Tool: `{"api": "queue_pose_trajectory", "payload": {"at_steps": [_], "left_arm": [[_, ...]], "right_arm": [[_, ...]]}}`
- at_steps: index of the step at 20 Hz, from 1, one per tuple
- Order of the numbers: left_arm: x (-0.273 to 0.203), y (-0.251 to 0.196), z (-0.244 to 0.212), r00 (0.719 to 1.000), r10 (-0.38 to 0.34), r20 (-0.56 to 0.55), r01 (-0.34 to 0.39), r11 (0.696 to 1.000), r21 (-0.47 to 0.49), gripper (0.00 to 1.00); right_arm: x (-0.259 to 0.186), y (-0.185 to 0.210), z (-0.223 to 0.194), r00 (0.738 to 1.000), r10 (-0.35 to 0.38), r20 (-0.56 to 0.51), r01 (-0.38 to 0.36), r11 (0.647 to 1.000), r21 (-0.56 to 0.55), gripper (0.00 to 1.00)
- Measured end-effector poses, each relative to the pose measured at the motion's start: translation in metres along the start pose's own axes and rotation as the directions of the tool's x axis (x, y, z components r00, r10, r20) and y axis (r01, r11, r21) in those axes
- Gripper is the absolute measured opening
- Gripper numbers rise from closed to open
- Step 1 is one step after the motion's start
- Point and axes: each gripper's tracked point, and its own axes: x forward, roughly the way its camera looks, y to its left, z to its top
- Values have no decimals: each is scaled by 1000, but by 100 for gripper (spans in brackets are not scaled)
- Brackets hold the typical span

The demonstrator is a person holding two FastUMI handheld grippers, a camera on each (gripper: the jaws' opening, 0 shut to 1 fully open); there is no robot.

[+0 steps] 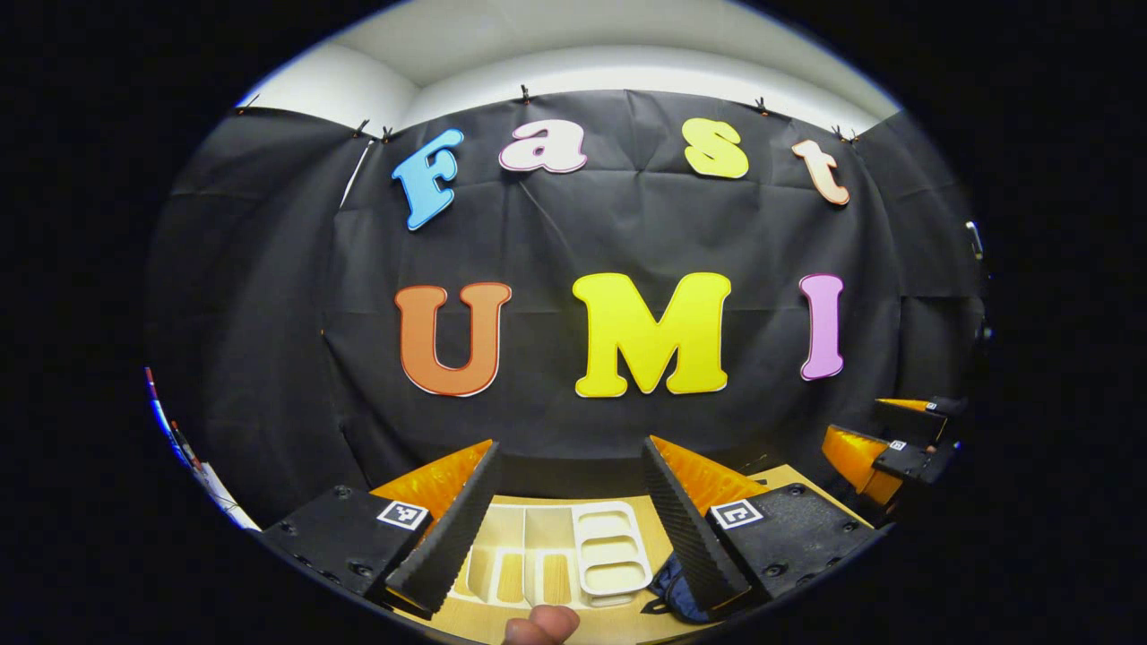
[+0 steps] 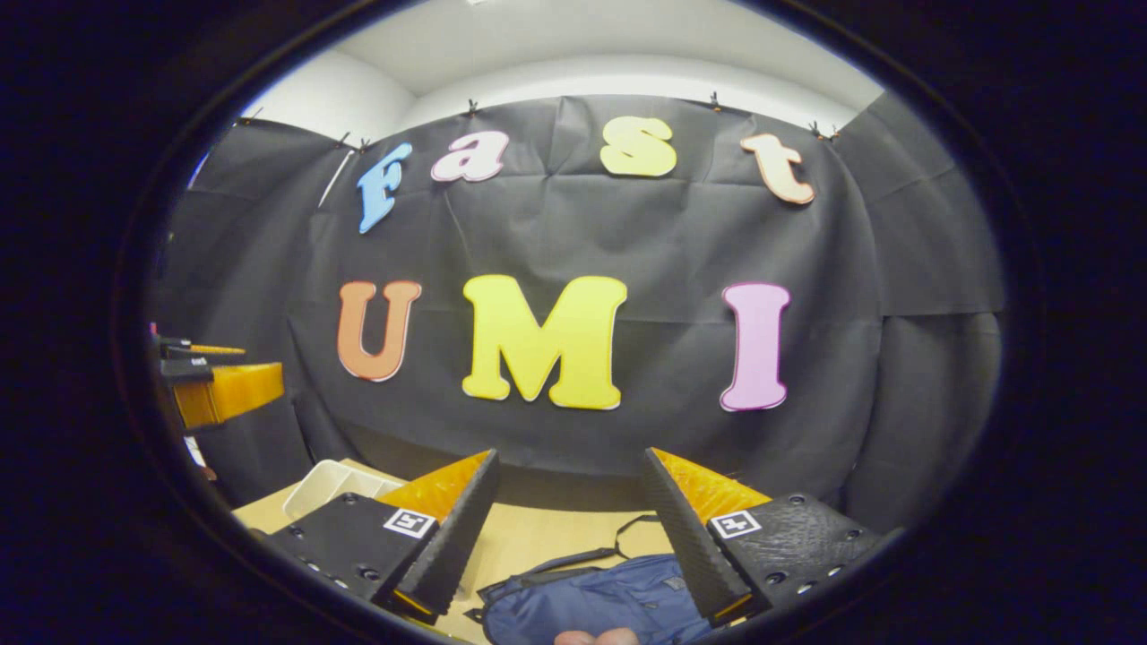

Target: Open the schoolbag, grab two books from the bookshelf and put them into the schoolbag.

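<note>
A black cloth wall is seen behind a wooden table [image 2: 538,537], on which the blue schoolbag [image 2: 609,605] lies flat, apparently unopened, just beside a white compartment tray [image 1: 556,551]. The left gripper [image 1: 569,511] and right gripper [image 2: 569,511] are held spread and empty above them. Nothing is judged done yet: opening and both books remain.

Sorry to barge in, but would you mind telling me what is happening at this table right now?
A person holds a gripper in each hand above a wooden table. Both the left gripper and the right gripper are open and empty. The blue schoolbag lies below the right one, untouched, its zip state hard to tell. A white divided tray sits under the left one.
</note>
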Motion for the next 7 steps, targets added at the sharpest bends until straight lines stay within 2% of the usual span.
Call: {"api": "queue_pose_trajectory", "payload": {"at_steps": [1, 4, 6, 7], "left_arm": [[-3, -1, 3, 1000, 2, 8, -2, 1000, 0, 100], [-12, -6, 8, 1000, 5, 30, -5, 1000, -4, 94], [-12, -7, 10, 999, 7, 35, -7, 1000, -11, 98], [-13, -9, 9, 999, 6, 32, -6, 1000, -14, 94]], "right_arm": [[-4, -3, 9, 1000, -13, 19, 13, 1000, -8, 95], [-10, -3, 12, 999, -24, 34, 25, 999, -23, 97], [-15, 0, 9, 999, -22, 26, 22, 1000, -6, 98], [-15, 1, 8, 999, -21, 26, 21, 1000, -3, 98]]}}
